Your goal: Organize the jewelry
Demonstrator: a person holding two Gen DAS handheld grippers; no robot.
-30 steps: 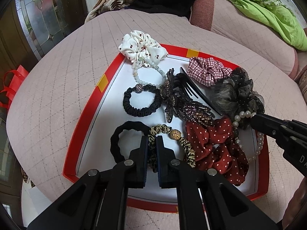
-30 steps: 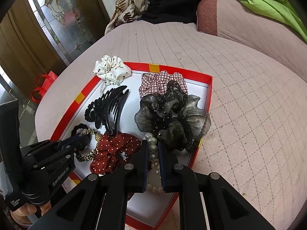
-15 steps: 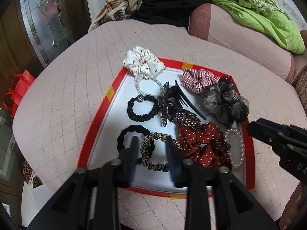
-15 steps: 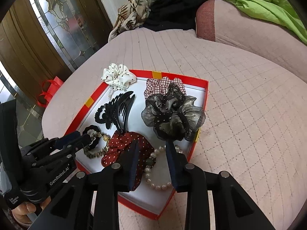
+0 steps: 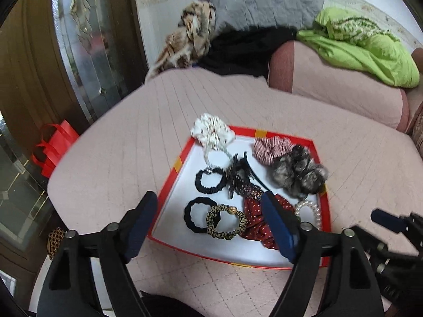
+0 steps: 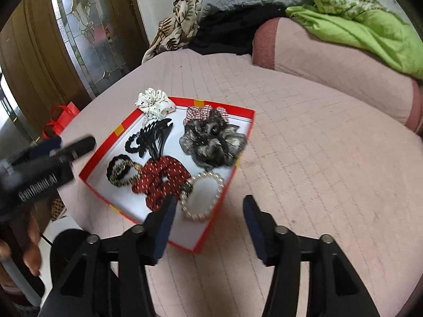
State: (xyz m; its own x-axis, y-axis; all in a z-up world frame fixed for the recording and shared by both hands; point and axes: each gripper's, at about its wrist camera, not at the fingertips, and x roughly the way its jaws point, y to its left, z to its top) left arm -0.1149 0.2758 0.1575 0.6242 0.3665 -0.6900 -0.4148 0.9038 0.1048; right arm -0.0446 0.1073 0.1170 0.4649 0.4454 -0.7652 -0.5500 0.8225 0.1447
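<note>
A red-rimmed white tray (image 5: 169, 182) (image 6: 105, 145) on the pink quilted surface holds hair accessories: a leopard hair tie (image 5: 226, 224) (image 6: 122, 172), a red dotted scrunchie (image 5: 257, 220) (image 6: 161, 178), a pearl bracelet (image 5: 309, 212) (image 6: 203, 198), a black hair claw (image 5: 239, 177) (image 6: 156, 138), a grey organza scrunchie (image 5: 298, 171) (image 6: 212, 140) and a white dotted scrunchie (image 5: 212, 130) (image 6: 154, 103). My left gripper (image 5: 210, 223) is open and empty above the tray's near edge. My right gripper (image 6: 208, 223) is open and empty above the tray's near right corner.
A plaid scrunchie (image 5: 269, 145) and two black hair ties (image 5: 210, 181) also lie in the tray. A pink bolster (image 6: 330, 60) with green cloth (image 6: 364, 23) lies behind. A glass door (image 6: 87, 34) and a red bag (image 5: 53, 148) are at the left.
Both grippers opened, letting go of the leopard hair tie and the pearl bracelet, and pulled back and up from the tray. Both items now lie in the tray.
</note>
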